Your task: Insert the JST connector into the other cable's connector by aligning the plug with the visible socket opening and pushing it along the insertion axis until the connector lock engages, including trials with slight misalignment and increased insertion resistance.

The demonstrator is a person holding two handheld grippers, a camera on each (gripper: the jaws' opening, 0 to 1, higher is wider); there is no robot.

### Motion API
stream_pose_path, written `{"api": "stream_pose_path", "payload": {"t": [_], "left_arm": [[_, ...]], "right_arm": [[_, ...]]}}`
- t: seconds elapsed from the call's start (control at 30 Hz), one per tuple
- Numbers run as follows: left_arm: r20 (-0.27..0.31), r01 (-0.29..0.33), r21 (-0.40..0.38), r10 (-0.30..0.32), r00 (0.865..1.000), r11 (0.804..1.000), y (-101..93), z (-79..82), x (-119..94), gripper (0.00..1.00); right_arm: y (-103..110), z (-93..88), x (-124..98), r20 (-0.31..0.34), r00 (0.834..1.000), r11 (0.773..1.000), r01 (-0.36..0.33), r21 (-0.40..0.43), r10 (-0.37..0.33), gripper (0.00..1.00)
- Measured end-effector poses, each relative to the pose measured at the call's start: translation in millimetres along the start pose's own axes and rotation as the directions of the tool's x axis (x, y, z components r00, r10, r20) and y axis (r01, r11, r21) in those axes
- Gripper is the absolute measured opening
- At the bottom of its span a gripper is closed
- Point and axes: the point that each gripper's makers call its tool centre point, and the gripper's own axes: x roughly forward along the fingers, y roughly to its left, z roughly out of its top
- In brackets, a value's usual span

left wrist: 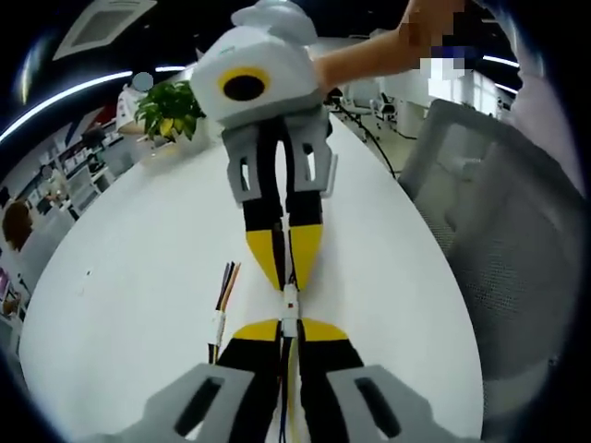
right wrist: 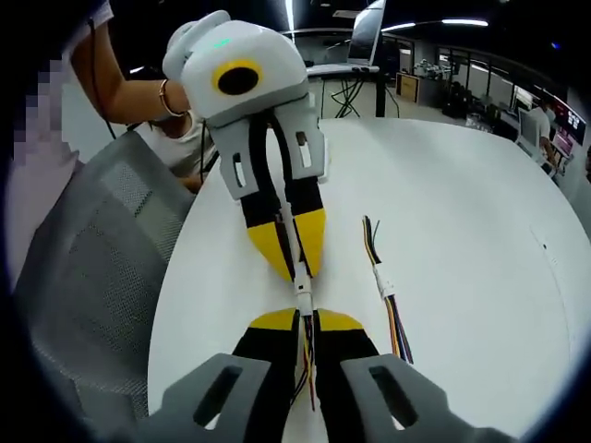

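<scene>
**JST connectors meeting between two grippers**

Left gripper (left wrist: 288, 325): jaws clamping its wired plug. Right gripper (right wrist: 306, 316): jaws clamping the other cable's connector. The white JST connector pair (left wrist: 291, 303) is bridging both grippers' tips. Spare cable (right wrist: 386, 286) is lying on the white table (right wrist: 462, 203). Potted plant (left wrist: 171, 111) is standing far.

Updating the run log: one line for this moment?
left gripper: shut on cable | right gripper: shut on cable | connectors: meeting between tips | spare cable: on table

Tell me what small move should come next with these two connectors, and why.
Probably a short, straight push together. The left gripper and right gripper are each shut on a cable, tips facing, and the white connectors meet in line between them. Whether the lock has caught is too small to tell. A spare cable lies on the table.
</scene>
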Motion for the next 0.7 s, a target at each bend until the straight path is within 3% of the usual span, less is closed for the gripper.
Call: {"api": "stream_pose_path", "payload": {"t": [0.7], "left_arm": [[-0.045, 0.034, 0.07, -0.031, 0.998, 0.997, -3.2, -0.3, 5.4, 0.0]], "right_arm": [[2.0, -7.4, 3.7, -0.059, 0.998, 1.0, 0.011, -0.011, -0.012, 0.02]]}}
